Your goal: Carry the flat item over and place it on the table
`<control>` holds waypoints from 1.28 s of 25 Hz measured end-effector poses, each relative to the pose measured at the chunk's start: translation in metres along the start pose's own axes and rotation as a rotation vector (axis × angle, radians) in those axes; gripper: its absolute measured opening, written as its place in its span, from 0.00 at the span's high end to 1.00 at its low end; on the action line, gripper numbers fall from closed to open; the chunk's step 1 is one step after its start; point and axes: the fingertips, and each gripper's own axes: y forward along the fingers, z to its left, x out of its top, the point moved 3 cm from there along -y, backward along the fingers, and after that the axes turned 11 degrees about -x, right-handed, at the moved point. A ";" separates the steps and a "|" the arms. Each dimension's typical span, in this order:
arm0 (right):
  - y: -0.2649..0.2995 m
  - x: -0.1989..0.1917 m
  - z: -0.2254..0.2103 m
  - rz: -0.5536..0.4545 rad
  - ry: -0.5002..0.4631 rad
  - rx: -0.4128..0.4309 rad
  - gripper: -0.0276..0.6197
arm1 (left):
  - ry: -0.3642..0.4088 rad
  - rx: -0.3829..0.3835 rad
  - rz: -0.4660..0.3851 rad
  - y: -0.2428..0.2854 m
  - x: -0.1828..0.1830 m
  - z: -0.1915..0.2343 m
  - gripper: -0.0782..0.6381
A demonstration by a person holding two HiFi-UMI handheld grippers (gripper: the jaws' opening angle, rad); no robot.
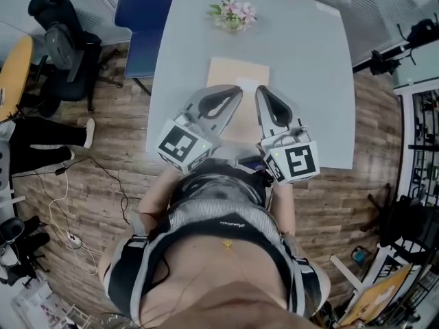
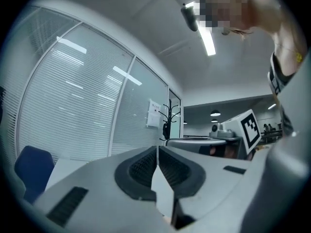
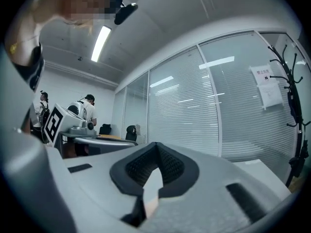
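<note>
The flat item (image 1: pixel 236 74), a pale tan sheet, lay flat on the grey table (image 1: pixel 309 60), roughly midway across its width. Its near portion was hidden beneath the two grippers, which were held side by side over it, pointing away from the person (the head view did not show whether they touched the sheet).

The left gripper (image 1: pixel 237 90) had its jaws fully together. Its dark ribbed pads (image 2: pixel 138 169) met at the tip with nothing clamped between them. The right gripper (image 1: pixel 262 90) was in the same condition: pads (image 3: pixel 138 166) closed tip to tip and empty.

A small bunch of pink flowers (image 1: pixel 233 12) stood near the far edge of the table, beyond the sheet and apart from it. A blue chair (image 1: pixel 144 19) stood at the table's far left corner.
</note>
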 end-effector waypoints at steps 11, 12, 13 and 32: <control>-0.006 0.013 0.014 -0.022 0.010 0.046 0.95 | 0.044 0.049 -0.006 -0.012 0.024 -0.007 0.87; -0.006 0.013 0.015 -0.023 0.008 0.047 0.95 | 0.043 0.053 -0.003 -0.013 0.024 -0.007 0.87; -0.007 0.014 0.016 -0.023 0.005 0.048 0.95 | 0.044 0.059 -0.002 -0.014 0.024 -0.007 0.87; -0.015 0.010 0.022 -0.006 -0.001 0.053 0.95 | 0.033 0.064 0.012 -0.017 0.018 -0.018 0.87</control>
